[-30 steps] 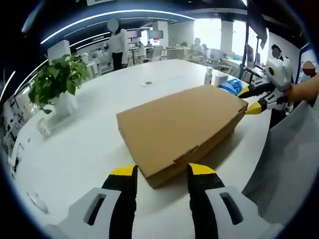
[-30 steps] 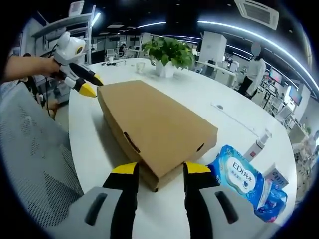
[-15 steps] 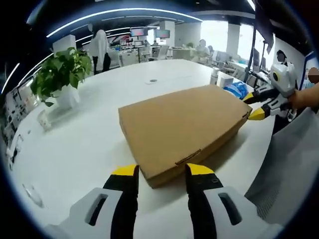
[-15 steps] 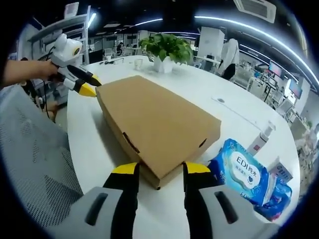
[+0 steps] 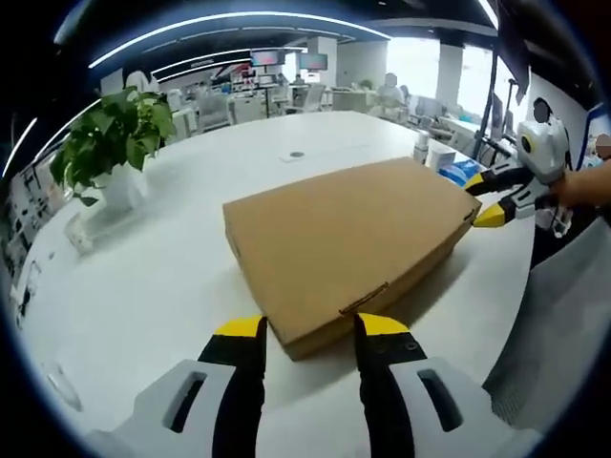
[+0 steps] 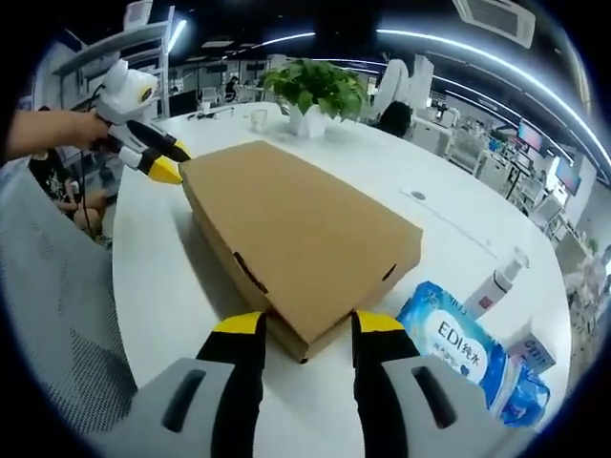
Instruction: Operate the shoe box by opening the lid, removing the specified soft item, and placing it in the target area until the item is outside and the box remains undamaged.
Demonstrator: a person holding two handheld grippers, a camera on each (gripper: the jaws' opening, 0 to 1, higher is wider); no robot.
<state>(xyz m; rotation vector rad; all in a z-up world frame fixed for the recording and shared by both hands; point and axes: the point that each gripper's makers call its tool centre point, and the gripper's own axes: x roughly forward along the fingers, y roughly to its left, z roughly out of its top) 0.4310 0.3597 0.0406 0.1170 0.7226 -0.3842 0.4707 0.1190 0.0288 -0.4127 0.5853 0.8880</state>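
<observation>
Bracketing one corner of the shoe box (image 5: 348,250), the left gripper (image 5: 307,329) stands with its yellow-tipped jaws spread apart and nothing between them; whether the tips touch the cardboard cannot be told. The right gripper (image 6: 304,325) is set the same way at the opposite corner of the box, jaws parted and empty. Each gripper also shows across the box in the other's view: the right gripper at the far right corner in the left gripper view, the left gripper at the far left corner in the right gripper view, each held by a hand.

The box lies flat on the white table (image 5: 162,277), lid closed, with a slot visible in the near side wall. Compared with one second ago, both grippers hold almost the same stations and the lid has not risen; only the viewpoints have shifted slightly. Judged from this, the opening step has not begun, and the soft item is not yet reachable.

To the right of the box in the right gripper view lie a blue wipes pack (image 6: 458,339) and a small pump bottle (image 6: 496,279). Farther off stands a potted plant (image 5: 107,148).

Hidden: the box contents, so the soft item cannot be identified. No marked target area can be made out.
</observation>
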